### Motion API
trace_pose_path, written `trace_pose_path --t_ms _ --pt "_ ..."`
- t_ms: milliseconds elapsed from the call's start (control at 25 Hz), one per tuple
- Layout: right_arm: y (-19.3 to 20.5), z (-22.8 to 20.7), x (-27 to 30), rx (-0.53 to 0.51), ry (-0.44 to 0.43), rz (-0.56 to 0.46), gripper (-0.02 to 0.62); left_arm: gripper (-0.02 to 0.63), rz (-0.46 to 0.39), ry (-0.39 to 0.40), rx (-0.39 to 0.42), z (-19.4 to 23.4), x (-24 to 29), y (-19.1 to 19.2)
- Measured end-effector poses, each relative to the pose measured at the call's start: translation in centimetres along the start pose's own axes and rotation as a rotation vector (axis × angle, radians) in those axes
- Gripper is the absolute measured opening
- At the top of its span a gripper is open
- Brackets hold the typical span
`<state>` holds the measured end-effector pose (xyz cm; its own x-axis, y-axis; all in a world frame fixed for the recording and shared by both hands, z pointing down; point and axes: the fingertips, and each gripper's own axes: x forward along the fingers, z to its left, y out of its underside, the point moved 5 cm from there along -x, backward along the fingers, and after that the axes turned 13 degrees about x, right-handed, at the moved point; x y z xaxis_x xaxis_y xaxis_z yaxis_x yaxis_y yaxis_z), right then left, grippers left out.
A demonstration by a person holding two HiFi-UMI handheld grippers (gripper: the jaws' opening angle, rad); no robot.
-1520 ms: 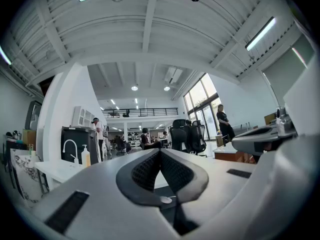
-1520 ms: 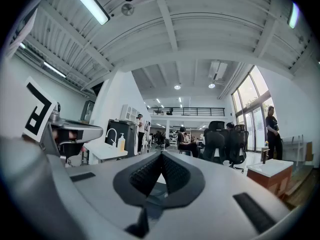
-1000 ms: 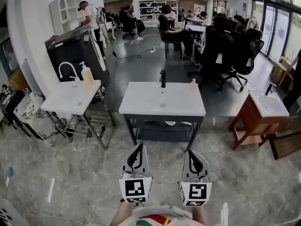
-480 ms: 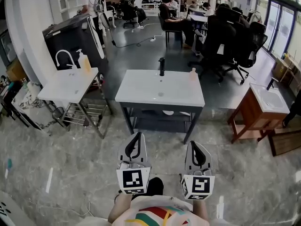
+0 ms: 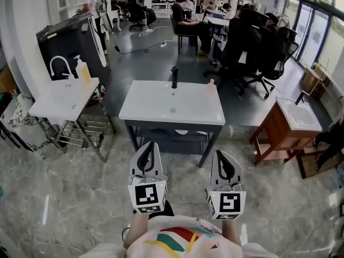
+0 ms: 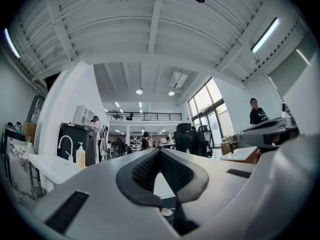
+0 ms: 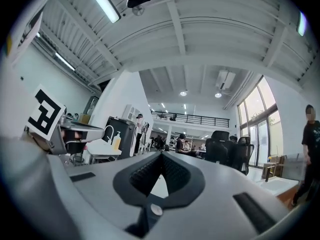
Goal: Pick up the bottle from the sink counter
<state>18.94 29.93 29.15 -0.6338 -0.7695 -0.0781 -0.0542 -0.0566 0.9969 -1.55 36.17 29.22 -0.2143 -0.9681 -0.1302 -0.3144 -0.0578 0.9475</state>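
A small pale bottle (image 5: 212,84) stands at the far right corner of the white sink counter (image 5: 172,109), right of the black faucet (image 5: 174,77). Both grippers are held low in front of the person, well short of the counter. The left gripper (image 5: 149,146) points toward the counter's near left part, and its jaws meet at the tips (image 6: 160,151) with nothing between them. The right gripper (image 5: 221,156) points toward the near right part, and its jaws are likewise closed and empty (image 7: 161,154). The bottle does not show in either gripper view.
A second white sink (image 5: 63,98) with a white faucet and an amber soap dispenser (image 5: 82,70) stands on a metal frame to the left. A wooden sink cabinet (image 5: 287,127) stands to the right. Office chairs (image 5: 250,47) and seated people are behind the counter. Marble floor lies between me and it.
The counter has drawn closer and lower in the head view as the person walks toward it. Both grippers stay shut and side by side in front.
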Motion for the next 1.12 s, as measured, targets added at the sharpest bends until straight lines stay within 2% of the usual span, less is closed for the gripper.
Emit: trace_pose_path --t_ms 120,560,920,1120 --pt "0.5 0.2 3.6 -0.029 -0.002 0.005 0.012 0.018 -0.006 -0.002 -0.015 1.5 3.3 1.2" --pt "1.6 -0.9 16.6 -0.006 -0.007 0.028 0.012 0.018 -0.005 0.050 -0.002 4.7 16.7 3.9" --pt "0.9 -2.0 28.5 0.010 0.011 0.027 0.012 0.018 -0.034 0.109 0.021 7.7 28.1 3.9" --pt "0.0 -2.4 36.8 0.008 0.010 0.000 0.012 0.018 -0.089 0.129 0.012 10.2 35.9 3.7"
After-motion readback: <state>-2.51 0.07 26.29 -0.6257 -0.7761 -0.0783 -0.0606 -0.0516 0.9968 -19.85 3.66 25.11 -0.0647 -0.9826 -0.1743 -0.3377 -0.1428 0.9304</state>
